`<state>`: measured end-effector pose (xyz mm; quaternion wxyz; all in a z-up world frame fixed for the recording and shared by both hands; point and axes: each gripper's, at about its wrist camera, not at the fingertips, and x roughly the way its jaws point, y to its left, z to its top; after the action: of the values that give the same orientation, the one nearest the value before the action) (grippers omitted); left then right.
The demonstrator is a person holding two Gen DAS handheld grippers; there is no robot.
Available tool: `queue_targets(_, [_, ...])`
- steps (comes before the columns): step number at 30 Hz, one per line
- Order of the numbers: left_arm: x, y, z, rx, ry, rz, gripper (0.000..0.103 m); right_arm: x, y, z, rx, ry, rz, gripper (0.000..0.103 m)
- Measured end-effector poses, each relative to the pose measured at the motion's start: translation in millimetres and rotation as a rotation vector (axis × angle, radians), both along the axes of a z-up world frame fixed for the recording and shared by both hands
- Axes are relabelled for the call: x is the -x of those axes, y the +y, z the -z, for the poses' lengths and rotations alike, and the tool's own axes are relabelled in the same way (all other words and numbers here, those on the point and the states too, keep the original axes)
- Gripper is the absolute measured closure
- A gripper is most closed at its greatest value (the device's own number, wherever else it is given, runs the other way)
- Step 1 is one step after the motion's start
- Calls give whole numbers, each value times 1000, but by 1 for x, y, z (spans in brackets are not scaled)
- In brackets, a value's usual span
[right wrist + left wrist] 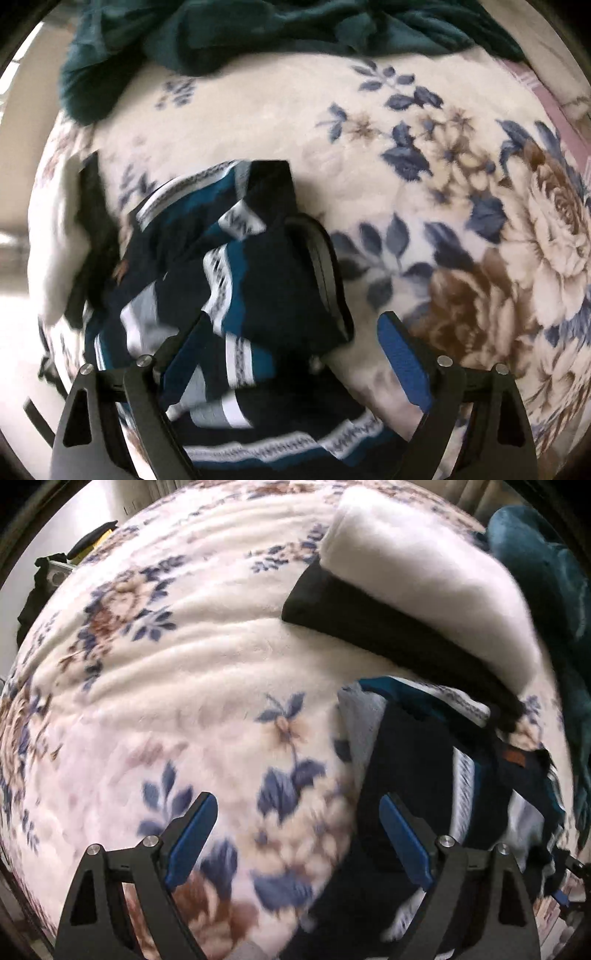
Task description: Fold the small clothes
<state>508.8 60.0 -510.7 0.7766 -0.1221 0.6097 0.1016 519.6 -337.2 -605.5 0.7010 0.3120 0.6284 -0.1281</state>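
A crumpled small garment (258,280), navy with teal and white patterned stripes, lies on the floral blanket (443,177). My right gripper (293,319) points down over it with its jaws wide apart. The cloth lies under and between the blue pads without being pressed. In the left wrist view the same garment (410,746) sits at the right, beside and behind the right-hand finger. My left gripper (298,799) stands open over bare blanket (184,664) and holds nothing. A black curved part (319,266), seemingly a finger of the other gripper, rests at the garment's right edge.
A folded white piece (424,572) lies on a folded black piece (369,627) behind the garment. A bunched teal blanket (258,33) fills the far side of the bed. Dark objects (48,576) sit beyond the bed's left edge.
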Motion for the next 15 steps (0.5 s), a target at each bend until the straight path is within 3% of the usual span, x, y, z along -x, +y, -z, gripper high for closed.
queue_targets(3, [-21, -5, 18, 40, 14, 5, 13, -9, 6, -8, 37, 2, 3, 13])
queue_targets(8, [-42, -6, 36, 54, 52, 53, 13, -12, 51, -37, 52, -34, -156, 13])
queue_targets(10, [-33, 5, 26, 101, 30, 37, 13, -15, 86, -40, 12, -28, -241, 13])
queue_targets(15, [45, 21, -9, 211, -80, 30, 14, -47, 170, -35, -62, -66, -422, 13])
